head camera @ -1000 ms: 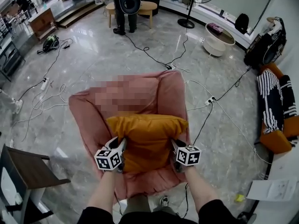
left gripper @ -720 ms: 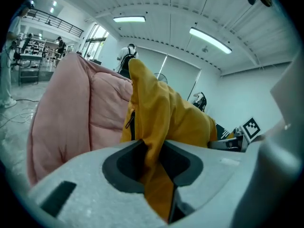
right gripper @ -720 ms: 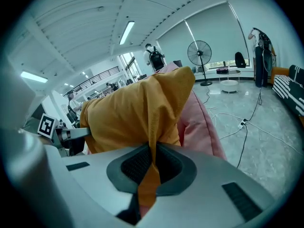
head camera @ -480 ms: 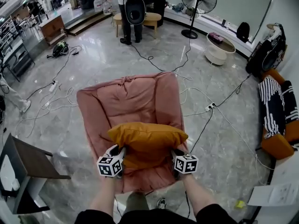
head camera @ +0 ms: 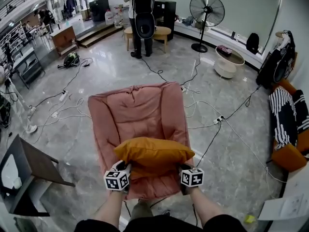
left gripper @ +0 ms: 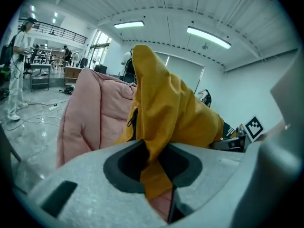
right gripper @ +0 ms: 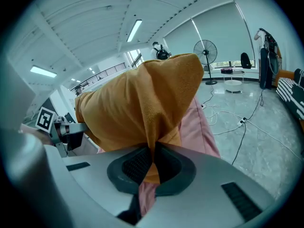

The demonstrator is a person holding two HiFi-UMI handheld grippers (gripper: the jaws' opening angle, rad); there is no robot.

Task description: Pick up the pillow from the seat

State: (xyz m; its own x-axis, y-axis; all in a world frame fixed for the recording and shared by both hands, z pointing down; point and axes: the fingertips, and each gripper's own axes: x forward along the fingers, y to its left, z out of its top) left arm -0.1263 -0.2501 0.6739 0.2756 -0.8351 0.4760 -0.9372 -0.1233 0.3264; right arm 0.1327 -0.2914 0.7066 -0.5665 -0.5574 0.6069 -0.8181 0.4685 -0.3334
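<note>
The mustard-yellow pillow (head camera: pixel 153 151) is held over the front part of the pink chair (head camera: pixel 140 110), across its seat, with the chair's back rising beyond it. The left tongs (head camera: pixel 123 167) grip the pillow's corner at the chair's left front edge. In the left gripper view these tongs (left gripper: pixel 154 163) pinch a fold of the yellow fabric between their dark pads. The right tongs (head camera: pixel 185 169) hold the opposite corner at the chair's right front edge, and in the right gripper view they (right gripper: pixel 153 163) are pressed almost together on a thin fold of the cloth. Whether the pillow's underside touches the seat cannot be told. Beyond the chair's back, cables (head camera: pixel 203 117) trail over the glossy floor, and a person with a backpack (head camera: pixel 144 13) stands farther off.
</note>
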